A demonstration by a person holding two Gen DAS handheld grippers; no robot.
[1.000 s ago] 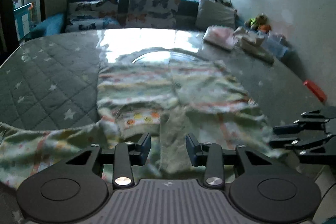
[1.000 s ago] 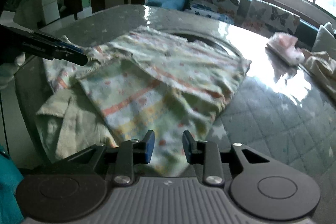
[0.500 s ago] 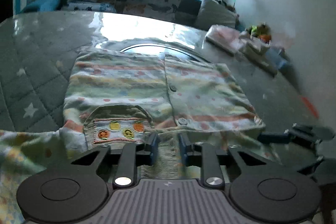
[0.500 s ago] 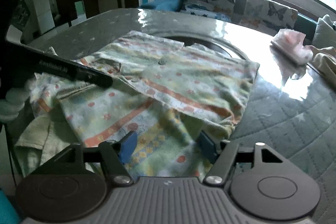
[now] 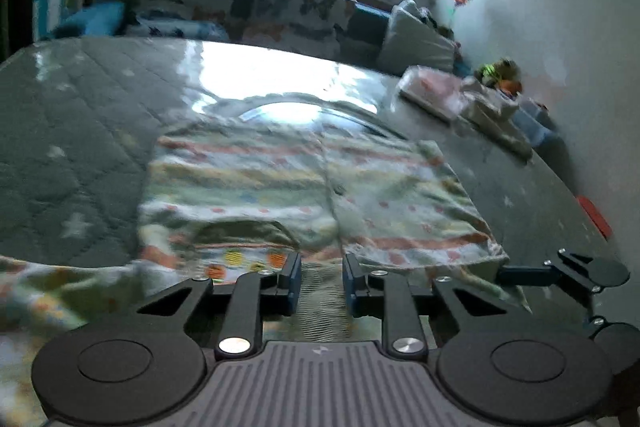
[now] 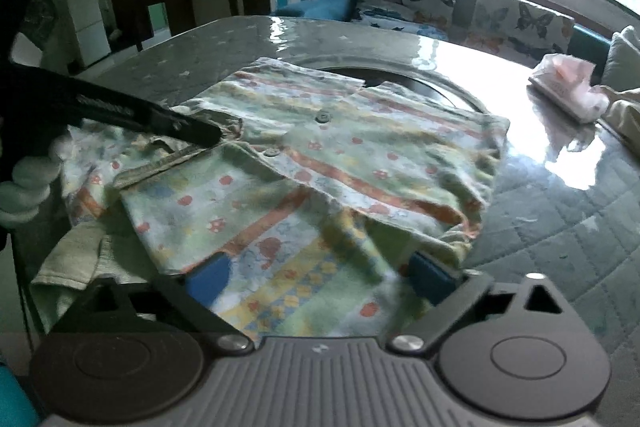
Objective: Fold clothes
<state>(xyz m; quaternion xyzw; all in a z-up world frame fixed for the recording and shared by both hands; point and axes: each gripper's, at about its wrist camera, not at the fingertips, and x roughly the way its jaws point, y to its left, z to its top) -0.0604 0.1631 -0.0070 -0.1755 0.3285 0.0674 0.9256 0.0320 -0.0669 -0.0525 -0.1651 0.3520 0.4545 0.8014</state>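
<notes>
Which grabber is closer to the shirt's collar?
Left. The left gripper sits right at the collar, ribbed cloth between its fingers. The right gripper, jaws opening, hangs over the shirt's outer corner.

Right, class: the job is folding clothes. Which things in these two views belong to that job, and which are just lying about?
Belongs to the job:
- patterned garment spread on the table
- left gripper, ribbed hem between its fingers
- right gripper, jaws opening over the cloth

Just lying about:
- pink package
- butterfly cushions
- toys by the wall
</notes>
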